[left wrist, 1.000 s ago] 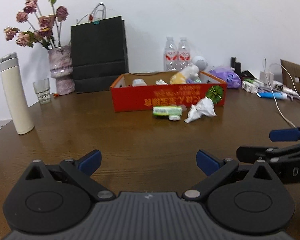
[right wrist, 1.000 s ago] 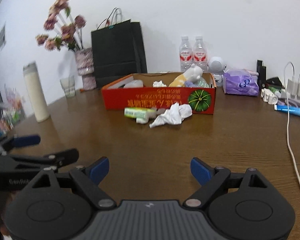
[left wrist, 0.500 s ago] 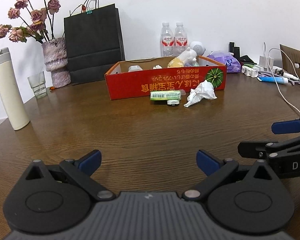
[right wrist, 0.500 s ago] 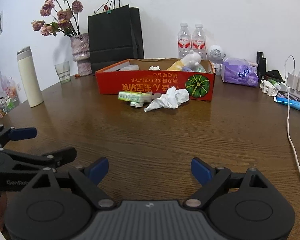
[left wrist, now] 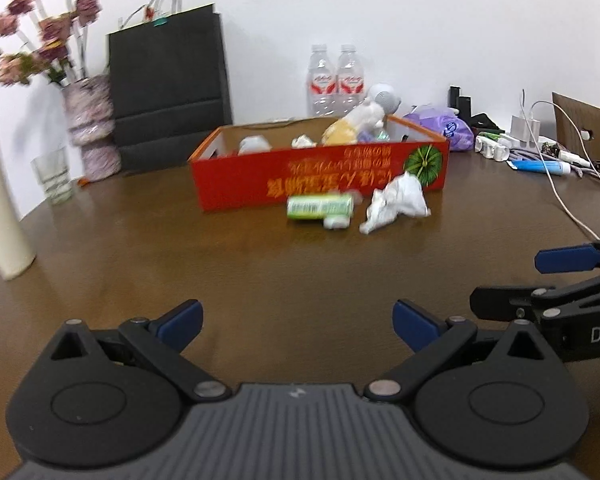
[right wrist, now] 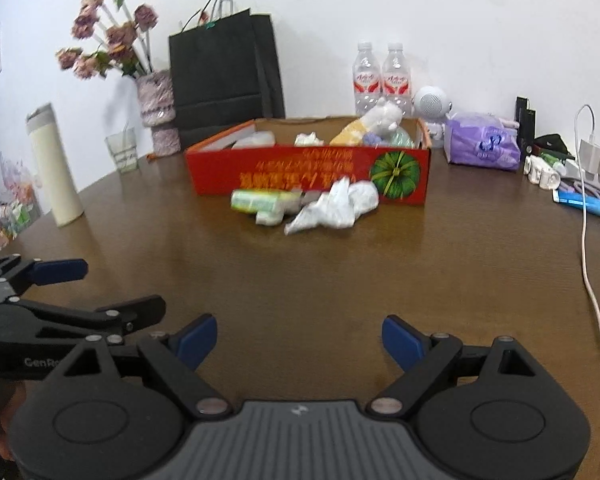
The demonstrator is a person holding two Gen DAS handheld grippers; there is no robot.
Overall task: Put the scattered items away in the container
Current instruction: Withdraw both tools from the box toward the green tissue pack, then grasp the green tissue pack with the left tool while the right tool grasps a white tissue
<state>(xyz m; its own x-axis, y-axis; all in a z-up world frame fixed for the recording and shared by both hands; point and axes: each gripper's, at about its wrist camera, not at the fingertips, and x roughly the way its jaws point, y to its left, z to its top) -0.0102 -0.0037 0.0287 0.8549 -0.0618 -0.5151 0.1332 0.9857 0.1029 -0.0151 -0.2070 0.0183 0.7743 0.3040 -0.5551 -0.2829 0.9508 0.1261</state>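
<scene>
Motion is the chief change: against the sharp pictures of half a second ago, both wrist views are now smeared, and the red box (left wrist: 320, 176) has shifted in each, so both grippers are on the move, though neither has drawn noticeably closer to the clutter; the left gripper (left wrist: 296, 322) stands with its blue pads spread wide and nothing between them; the right gripper (right wrist: 299, 340) is likewise spread and empty, as both were a second ago; the scattered things have not stirred: the green tube (left wrist: 320, 206) lies on the table (left wrist: 220, 280) just in front of the box's near wall, a small white cap (left wrist: 336, 222) touching or nearly touching it, and the crumpled tissue (left wrist: 396, 202) just beside them, below the pumpkin print; the box already holds a stuffed toy and some wads; judged from this, the work is in the approach, with nothing yet picked up, and three items are left to lift over the near wall.
</scene>
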